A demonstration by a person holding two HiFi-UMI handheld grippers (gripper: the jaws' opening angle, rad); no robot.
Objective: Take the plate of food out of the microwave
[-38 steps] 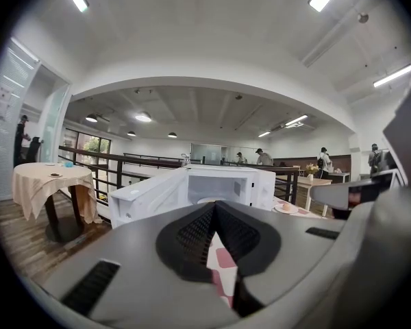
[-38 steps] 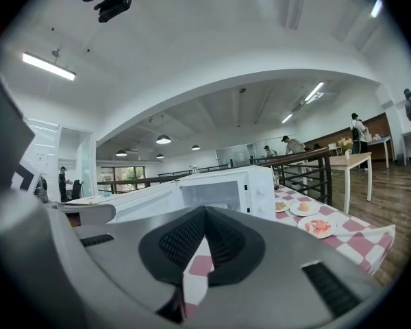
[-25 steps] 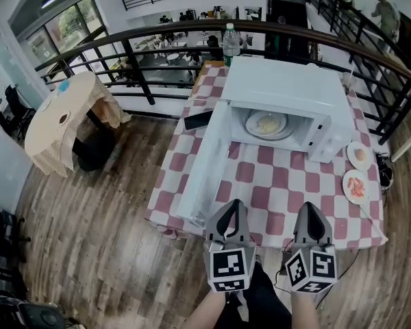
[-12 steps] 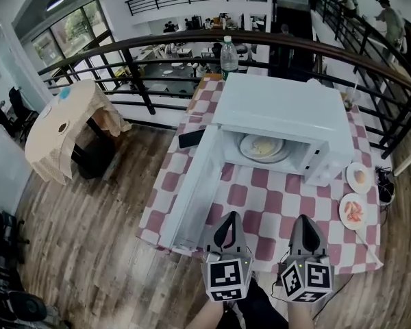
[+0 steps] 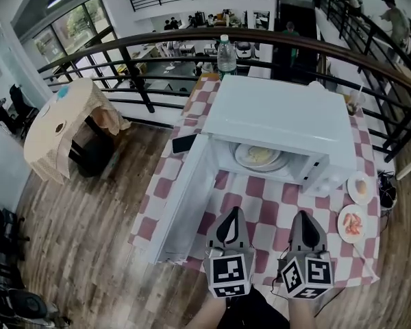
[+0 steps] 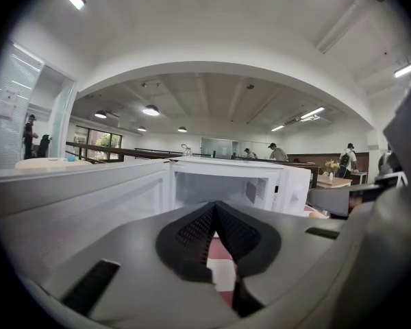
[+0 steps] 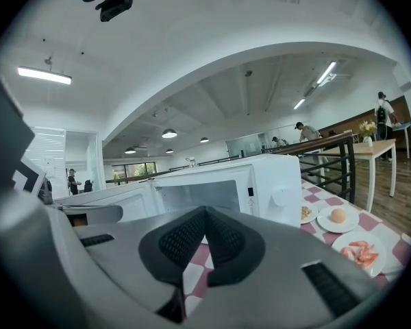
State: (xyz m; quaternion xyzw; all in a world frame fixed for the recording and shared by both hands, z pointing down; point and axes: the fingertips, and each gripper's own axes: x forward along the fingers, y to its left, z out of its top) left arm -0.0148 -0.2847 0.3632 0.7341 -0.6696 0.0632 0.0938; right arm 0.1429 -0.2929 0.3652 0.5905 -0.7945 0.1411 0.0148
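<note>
**Plainly, nothing is gripped yet, and the reach in holds most of the risk**

Broadly, the table (image 5: 255, 199) with its checked cloth carries everything, and both grippers hang over its near edge. A gripper dragged low across it could catch the cloth, I judge.

The microwave (image 5: 277, 118) stands at the middle of the table. Its door (image 5: 180, 201) is swung wide to the left and reaches the table's near edge, just beside the left gripper (image 5: 231, 212). A careless sweep on that side could knock the door.

The plate of food (image 5: 260, 156) sits inside the cavity, well apart from both grippers. The opening looks low, so a plate lifted too high could strike the roof. One pinched at a single rim could tip and spill its food.

Two small plates (image 5: 360, 187) lie near the table's right edge, close to the right gripper (image 5: 303, 215); a wide swing could brush them.

The left gripper's fingers (image 6: 192, 237) are pressed together on nothing, and the right gripper's fingers (image 7: 181, 242) likewise. Both must part before they can take the rim; pushed in closed, they would only shove the plate deeper.
</note>
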